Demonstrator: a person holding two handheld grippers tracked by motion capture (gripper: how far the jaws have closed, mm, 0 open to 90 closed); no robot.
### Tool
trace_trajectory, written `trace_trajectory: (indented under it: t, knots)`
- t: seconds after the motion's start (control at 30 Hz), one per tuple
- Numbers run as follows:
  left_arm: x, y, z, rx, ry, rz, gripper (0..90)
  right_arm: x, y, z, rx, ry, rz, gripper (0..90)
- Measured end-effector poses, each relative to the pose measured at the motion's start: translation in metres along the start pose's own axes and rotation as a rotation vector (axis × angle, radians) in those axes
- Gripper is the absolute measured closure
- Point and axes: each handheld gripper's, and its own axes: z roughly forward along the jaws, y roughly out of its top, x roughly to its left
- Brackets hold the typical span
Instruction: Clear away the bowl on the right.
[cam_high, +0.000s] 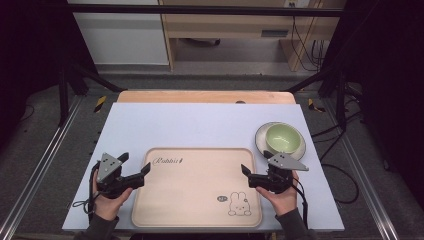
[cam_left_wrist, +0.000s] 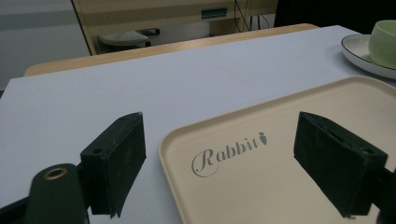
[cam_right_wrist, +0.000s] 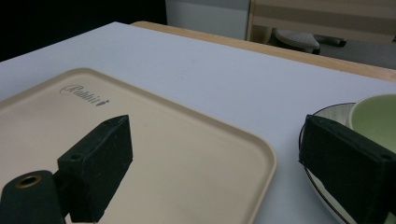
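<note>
Hovering at start of the job: left gripper (cam_high: 134, 169) & right gripper (cam_high: 256, 173) flank the beige tray (cam_high: 197, 215) on the tabletop (cam_high: 200, 122), both sets of jaws wide apart, nothing between them. Green bowl (cam_high: 283, 138) on its plate (cam_high: 261, 141), just beyond tray's far right corner, near right gripper, untouched. Next, probably: swing right gripper onto bowl/plate rim w/ jaws straddling it, clamp, lift onto tray.

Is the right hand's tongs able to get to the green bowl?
Probably yes. The right tongs stand open beside the tray, and the green bowl sits on its plate just beyond them, with nothing in between.
</note>
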Motion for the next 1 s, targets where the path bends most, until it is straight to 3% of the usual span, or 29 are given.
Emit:
trace_trajectory:
  t: [1.0]
  knots:
    - [0.003,-0.003,0.001,0.003,-0.002,-0.010,17.0,-0.016,-0.003,-0.013,-0.011,-0.038,0.048,10.4]
